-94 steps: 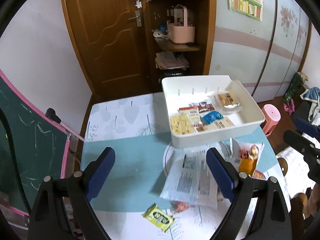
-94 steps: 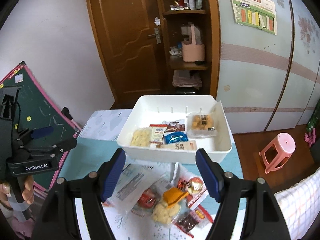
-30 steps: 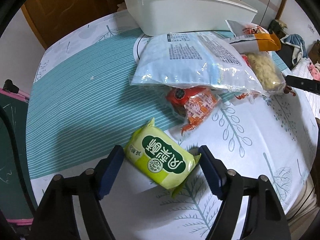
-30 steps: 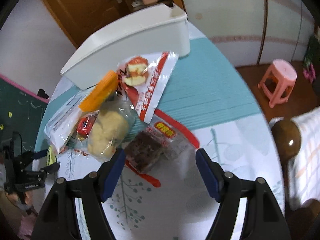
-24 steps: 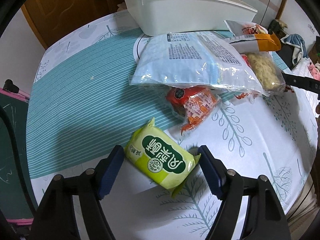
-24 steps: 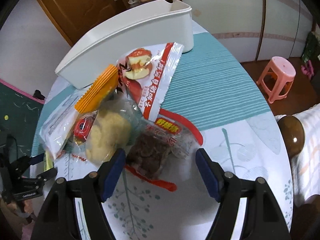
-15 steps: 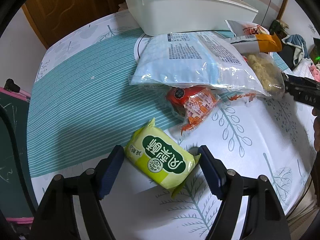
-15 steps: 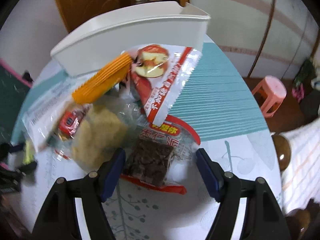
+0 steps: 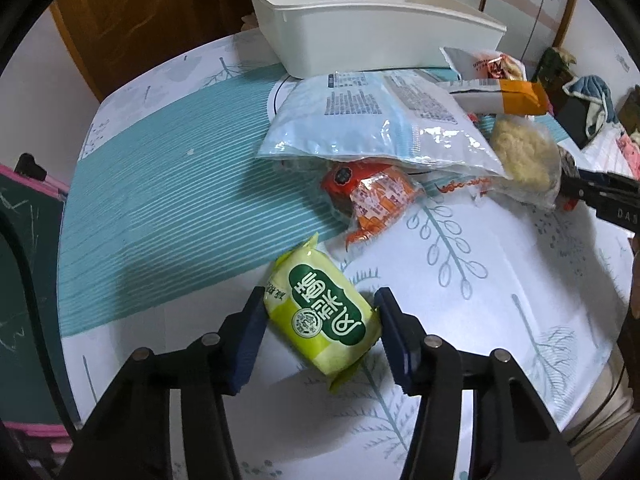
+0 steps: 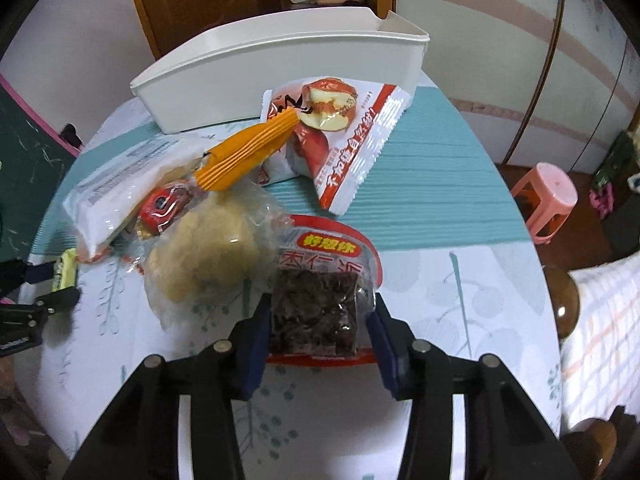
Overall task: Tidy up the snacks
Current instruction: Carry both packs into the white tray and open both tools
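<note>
Snacks mostly still out on the tabletop (image 9: 500, 264), so I'd say this is nowhere near finished. Left claw (image 9: 320, 312) sits low in its frame, pads touching both sides of the green snack pack (image 9: 326, 312), which still rests on the cloth; looks clamped on it but not lifted. Right claw (image 10: 318, 324), bottom center of its view, is clenched the same way on the dark dried-fruit packet (image 10: 316, 316).

White bin (image 10: 280, 76) is up top in both views; its inside is hidden from here. Just in front of it lies the pile still to sort: big pale blue bag (image 9: 376, 120), orange-red packet (image 9: 372, 196), yellowish puffed snack bag (image 10: 208, 256), apple-print packet (image 10: 340, 132), orange-ended wrapper (image 10: 244, 156). My guess: these two go in next, then the heap.
</note>
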`<state>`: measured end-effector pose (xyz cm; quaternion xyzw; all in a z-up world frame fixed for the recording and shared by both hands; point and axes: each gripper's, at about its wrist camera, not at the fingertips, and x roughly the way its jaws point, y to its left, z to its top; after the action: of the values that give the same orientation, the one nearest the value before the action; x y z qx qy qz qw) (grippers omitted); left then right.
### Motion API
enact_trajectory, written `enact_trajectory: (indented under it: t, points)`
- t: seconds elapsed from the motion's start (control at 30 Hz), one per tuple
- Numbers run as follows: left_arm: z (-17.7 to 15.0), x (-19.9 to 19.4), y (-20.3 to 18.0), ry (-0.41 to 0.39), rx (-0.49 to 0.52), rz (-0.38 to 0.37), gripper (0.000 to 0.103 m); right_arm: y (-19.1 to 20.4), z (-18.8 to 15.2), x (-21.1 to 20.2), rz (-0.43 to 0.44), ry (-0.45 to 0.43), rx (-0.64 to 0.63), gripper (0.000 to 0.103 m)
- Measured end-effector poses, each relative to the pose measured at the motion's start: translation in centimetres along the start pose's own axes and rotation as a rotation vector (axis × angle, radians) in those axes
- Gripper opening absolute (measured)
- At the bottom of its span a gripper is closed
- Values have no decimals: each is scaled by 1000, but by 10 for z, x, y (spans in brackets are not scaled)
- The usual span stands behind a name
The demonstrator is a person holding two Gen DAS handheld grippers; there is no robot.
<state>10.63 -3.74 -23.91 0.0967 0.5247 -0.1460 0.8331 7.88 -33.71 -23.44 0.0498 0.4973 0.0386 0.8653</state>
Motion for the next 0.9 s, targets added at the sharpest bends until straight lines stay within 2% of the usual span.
enact_trajectory:
  t: [0.17, 0.43, 0.7, 0.9]
  points:
    - [-6, -24, -5, -31, -30, -28, 52, -3, -6, -16, 59, -10, 36, 45]
    - [0, -75, -23, -111, -15, -71, 52, 5, -8, -64, 129, -101, 32, 45]
    - [40, -134, -30, -227, 9, -69, 52, 15, 23, -120, 181, -256, -16, 45]
    - [86, -174, -26, -321, 29, -18, 52, 22, 67, -151, 185, -354, -60, 45]
